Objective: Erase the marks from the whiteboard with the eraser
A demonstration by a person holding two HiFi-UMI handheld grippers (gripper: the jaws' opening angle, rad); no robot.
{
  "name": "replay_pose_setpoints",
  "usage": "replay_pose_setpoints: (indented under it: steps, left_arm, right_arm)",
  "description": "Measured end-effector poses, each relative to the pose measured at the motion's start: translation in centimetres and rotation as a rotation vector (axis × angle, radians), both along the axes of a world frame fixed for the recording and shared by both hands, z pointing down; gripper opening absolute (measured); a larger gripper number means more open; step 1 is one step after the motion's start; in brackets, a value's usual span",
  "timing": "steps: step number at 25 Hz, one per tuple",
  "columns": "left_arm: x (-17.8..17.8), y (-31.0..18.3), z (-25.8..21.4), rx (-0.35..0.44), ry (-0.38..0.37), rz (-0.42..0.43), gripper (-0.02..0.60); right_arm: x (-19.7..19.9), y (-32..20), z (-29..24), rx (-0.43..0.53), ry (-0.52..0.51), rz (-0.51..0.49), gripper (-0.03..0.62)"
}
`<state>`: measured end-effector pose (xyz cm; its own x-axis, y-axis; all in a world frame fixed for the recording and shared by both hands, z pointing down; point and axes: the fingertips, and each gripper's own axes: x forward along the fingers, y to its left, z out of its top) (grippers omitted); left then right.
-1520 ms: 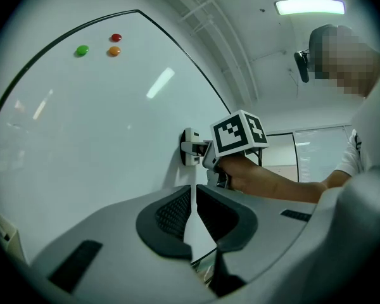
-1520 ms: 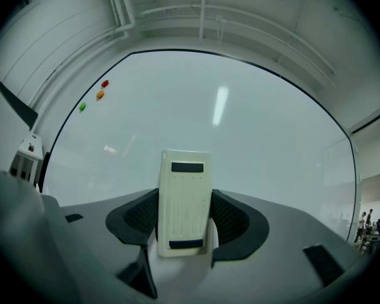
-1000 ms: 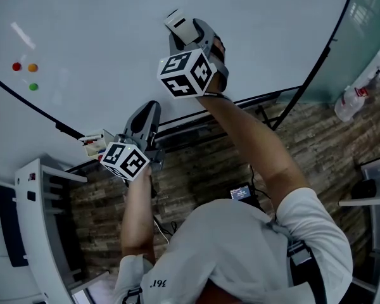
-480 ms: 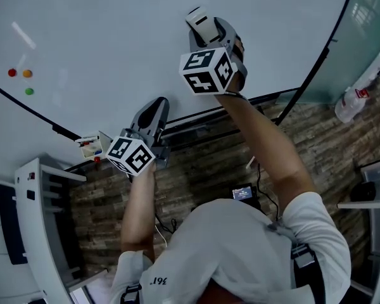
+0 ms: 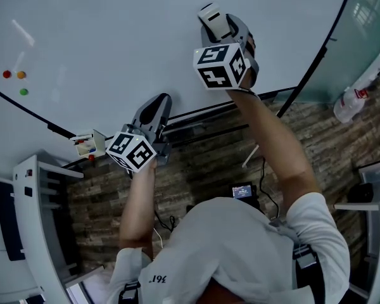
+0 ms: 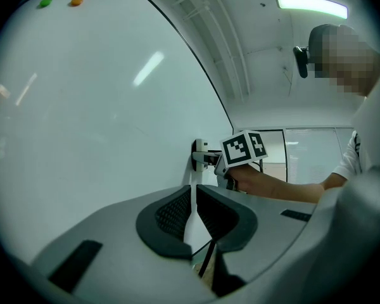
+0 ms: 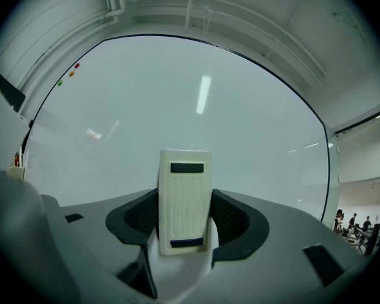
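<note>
1. Smooth, glossy whiteboard (image 5: 114,30) in a thin dark frame fills most of the head view, above a floor (image 5: 202,163) of rough, wood-look planks.
2. Three small round magnets (image 5: 21,75), red, orange and green, sit near the whiteboard's left edge.
3. Right gripper (image 7: 185,215), grey with black textured pads, is clenched on the eraser (image 7: 185,182). The eraser is a cream rectangular plastic block with a dark strip at each end. It is held against the whiteboard above its lower edge, right of middle.
4. Left gripper (image 6: 193,204) is clenched on nothing, jaws nearly meeting, low by the whiteboard's bottom edge.
</note>
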<state>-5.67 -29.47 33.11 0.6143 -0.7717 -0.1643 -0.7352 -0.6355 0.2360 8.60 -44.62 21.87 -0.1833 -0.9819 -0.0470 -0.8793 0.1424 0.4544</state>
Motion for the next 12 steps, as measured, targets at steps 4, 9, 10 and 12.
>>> replay_pose_setpoints:
  steps: [4, 9, 10, 12]
  left_arm:
    - [0.6, -0.2, 0.0, -0.004, -0.002, -0.004, 0.032]
    - [1.4, -0.2, -0.2, 0.002, 0.000, -0.010, 0.032]
    - [1.6, -0.2, -0.3, 0.004, 0.000, -0.011, 0.032]
    - [2.1, -0.3, -0.4, 0.007, 0.000, -0.012, 0.032]
  right_arm:
    - [2.0, -0.5, 0.0, -0.009, 0.023, 0.008, 0.264]
    - [5.1, -1.1, 0.1, -0.012, 0.050, 0.034, 0.264]
    - [5.7, -1.2, 0.2, -0.013, 0.055, 0.039, 0.264]
    - [7.2, -1.4, 0.3, -0.018, 0.058, 0.051, 0.264]
